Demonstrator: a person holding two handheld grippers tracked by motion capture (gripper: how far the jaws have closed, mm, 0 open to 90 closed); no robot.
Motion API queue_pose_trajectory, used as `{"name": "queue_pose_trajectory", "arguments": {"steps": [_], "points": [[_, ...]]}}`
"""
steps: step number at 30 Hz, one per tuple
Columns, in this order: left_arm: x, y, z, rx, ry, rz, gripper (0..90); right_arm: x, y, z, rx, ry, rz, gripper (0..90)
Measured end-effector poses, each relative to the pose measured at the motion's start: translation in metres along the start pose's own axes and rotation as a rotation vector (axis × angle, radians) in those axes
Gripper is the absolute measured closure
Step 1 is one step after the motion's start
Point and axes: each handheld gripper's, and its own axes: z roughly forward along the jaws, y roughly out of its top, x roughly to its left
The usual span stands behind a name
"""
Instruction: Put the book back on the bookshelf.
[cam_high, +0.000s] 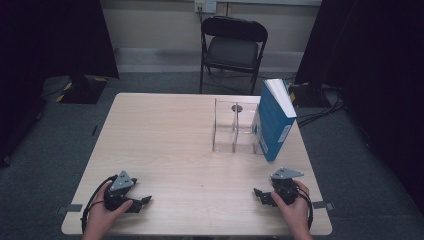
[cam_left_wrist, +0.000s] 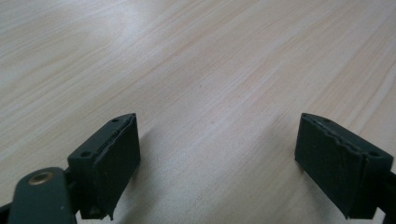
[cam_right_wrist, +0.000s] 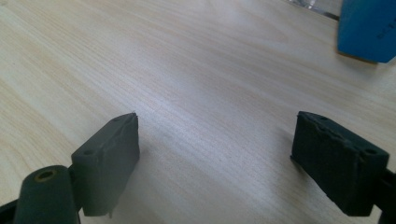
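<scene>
A thick blue book (cam_high: 274, 119) stands upright at the table's right side, leaning against a clear plastic divider rack (cam_high: 235, 127). My left gripper (cam_high: 142, 201) rests near the front left edge of the table, held by a hand, jaws open and nothing between them. My right gripper (cam_high: 260, 195) rests near the front right edge, also open and holding nothing. In the left gripper view my own gripper (cam_left_wrist: 217, 154) has bare wood between its spread pads. In the right gripper view my gripper (cam_right_wrist: 215, 154) is spread the same way, with the book's blue corner (cam_right_wrist: 366, 28) at top right.
The light wooden table (cam_high: 170, 145) has wide free surface between the grippers and the rack. A black folding chair (cam_high: 232, 47) stands behind the table's far edge. Dark curtains hang at both sides, and cables lie on the floor at right.
</scene>
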Motion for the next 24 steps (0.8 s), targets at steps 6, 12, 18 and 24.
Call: {"name": "queue_pose_trajectory", "arguments": {"steps": [6,12,18,24], "points": [[0.0000,0.0000,0.0000,0.000,0.000,0.000,13.7,0.0005,-0.0032,0.0004,-0.025,-0.002,-0.002,13.4],[0.0000,0.0000,0.0000,0.000,0.000,0.000,13.7,0.0009,-0.0032,0.0006,-0.025,-0.003,-0.003,13.3],[-0.0001,-0.0001,0.0000,-0.001,0.000,0.000,13.7,0.0010,-0.0032,0.0006,-0.025,-0.003,-0.004,13.3],[-0.0001,-0.0001,0.0000,0.000,0.000,0.000,13.7,0.0010,-0.0032,0.0006,-0.025,-0.003,-0.003,13.2]]}}
